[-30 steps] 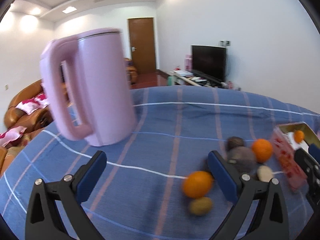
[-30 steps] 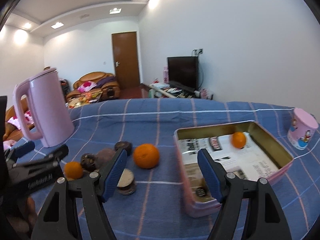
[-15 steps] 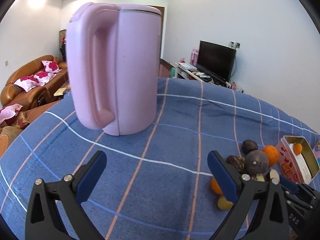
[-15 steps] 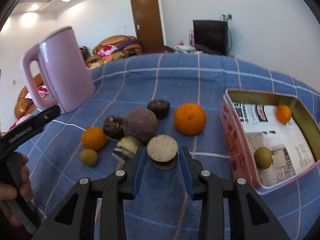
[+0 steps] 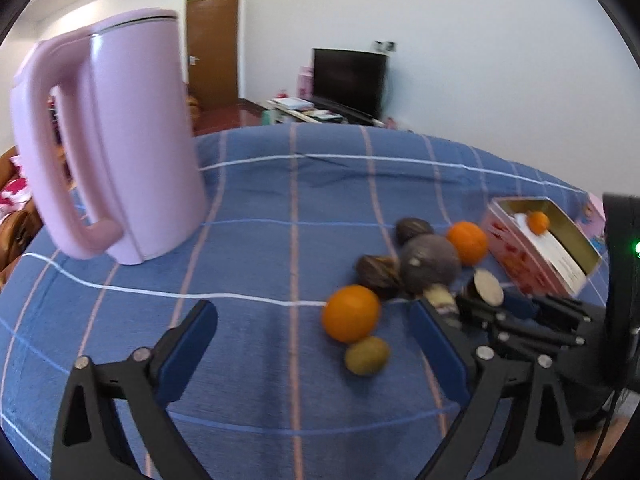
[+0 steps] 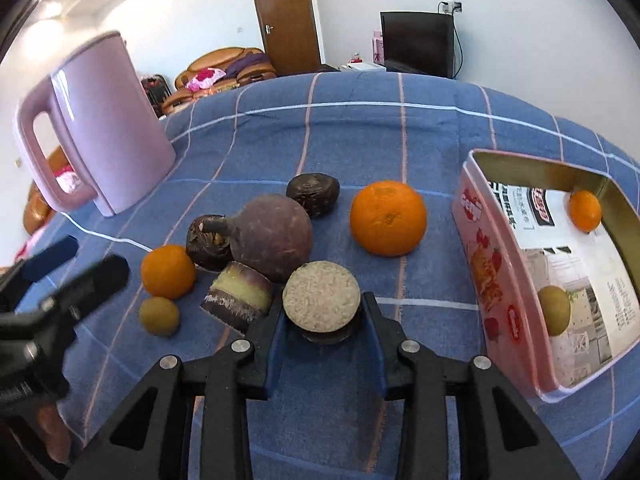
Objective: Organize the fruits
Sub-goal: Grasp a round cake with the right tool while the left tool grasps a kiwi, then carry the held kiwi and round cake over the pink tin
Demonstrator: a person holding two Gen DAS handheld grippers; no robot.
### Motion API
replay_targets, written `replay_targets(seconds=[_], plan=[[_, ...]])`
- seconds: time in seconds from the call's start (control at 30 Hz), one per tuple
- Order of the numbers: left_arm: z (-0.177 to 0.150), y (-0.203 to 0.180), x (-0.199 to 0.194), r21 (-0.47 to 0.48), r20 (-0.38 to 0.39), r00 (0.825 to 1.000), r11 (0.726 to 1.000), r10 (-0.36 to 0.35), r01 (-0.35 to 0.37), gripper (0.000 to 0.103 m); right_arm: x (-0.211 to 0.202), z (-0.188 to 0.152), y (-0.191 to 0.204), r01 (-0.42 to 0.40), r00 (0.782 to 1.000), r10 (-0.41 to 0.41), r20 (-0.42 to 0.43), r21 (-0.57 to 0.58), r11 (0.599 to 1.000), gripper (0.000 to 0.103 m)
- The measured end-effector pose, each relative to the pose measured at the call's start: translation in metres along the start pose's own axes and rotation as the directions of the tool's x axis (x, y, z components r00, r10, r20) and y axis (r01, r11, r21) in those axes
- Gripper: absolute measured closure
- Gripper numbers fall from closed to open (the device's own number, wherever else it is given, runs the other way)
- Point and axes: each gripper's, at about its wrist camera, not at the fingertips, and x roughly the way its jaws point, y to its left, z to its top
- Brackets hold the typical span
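Two hand-held grippers over blue checked worktop cloth (image 6: pixel 420 140), right hand-held gripper (image 6: pixel 322 326) clamped on round, pale-topped dark fruit slice (image 6: pixel 322 302) beside pink rectangular tin (image 6: pixel 492 280), left hand-held gripper (image 5: pixel 316 336) closing, nothing between its jaws.

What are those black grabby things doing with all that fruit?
A person is sorting fruit on a blue checked cloth with two hand-held grippers. The right gripper is shut on a short cut piece with a pale round top. The left gripper holds nothing, and its jaws are closing a little. The pink tin already has a small orange and a greenish fruit inside. More fruit waits beside a pink kettle.
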Motion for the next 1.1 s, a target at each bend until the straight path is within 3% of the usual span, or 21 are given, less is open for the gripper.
replay_targets(seconds=[0.13,0.23,0.3,0.4,0.47,0.53,0.63,0.73,0.83,0.9,0.97,1.1], plan=[[-0.003,-0.005,0.005,0.022,-0.041,0.999,0.999,-0.031,0.032,0.025,-0.021,-0.002,-0.003,0.013,0.994,-0.011,0.106,-0.019,1.0,0.066],[-0.008,-0.016,0.014,0.054,-0.1,0.993,0.996,-0.069,0.075,0.045,-0.032,-0.001,-0.005,0.015,0.988,-0.013,0.154,-0.013,1.0,0.066],[-0.01,-0.022,0.017,0.074,-0.122,0.989,0.993,-0.086,0.095,0.046,-0.035,0.0,-0.007,0.017,0.987,-0.015,0.161,-0.01,1.0,0.066],[-0.013,-0.028,0.025,0.095,-0.142,0.988,0.993,-0.053,0.067,0.047,-0.031,0.003,-0.009,0.01,0.989,-0.01,0.147,-0.002,1.0,0.066],[-0.013,-0.025,0.031,0.083,-0.163,0.986,0.995,-0.037,0.051,0.057,-0.03,0.002,-0.009,0.006,0.991,-0.007,0.135,0.004,1.0,0.066],[-0.013,-0.025,0.033,0.086,-0.154,0.988,0.996,-0.018,0.031,0.06,-0.028,0.0,-0.01,0.0,0.992,-0.001,0.123,0.008,1.0,0.066],[-0.013,-0.023,0.031,0.081,-0.149,0.988,0.996,-0.035,0.048,0.075,-0.026,-0.002,-0.009,-0.003,0.993,0.001,0.121,0.013,1.0,0.066],[-0.014,-0.017,0.028,0.039,-0.14,0.988,0.997,-0.066,0.073,0.075,-0.026,-0.003,-0.009,0.005,0.992,-0.006,0.126,0.011,1.0,0.066],[-0.011,-0.014,0.01,0.011,-0.028,0.996,0.996,-0.084,0.085,0.075,-0.031,-0.003,-0.009,-0.016,0.989,0.014,0.15,0.015,1.0,0.066],[-0.007,-0.008,-0.008,-0.025,0.09,0.989,0.992,-0.118,0.12,0.075,-0.04,-0.002,-0.009,-0.043,0.981,0.04,0.192,0.011,0.999,0.066],[-0.005,-0.002,-0.019,-0.055,0.161,0.98,0.99,-0.121,0.132,0.075,-0.05,-0.002,-0.008,-0.044,0.97,0.042,0.238,0.001,0.999,0.066],[-0.003,-0.003,-0.022,-0.05,0.232,0.973,0.999,0.014,-0.002,0.075,-0.061,-0.002,-0.002,0.025,0.954,-0.011,0.3,-0.041,0.999,0.066]])
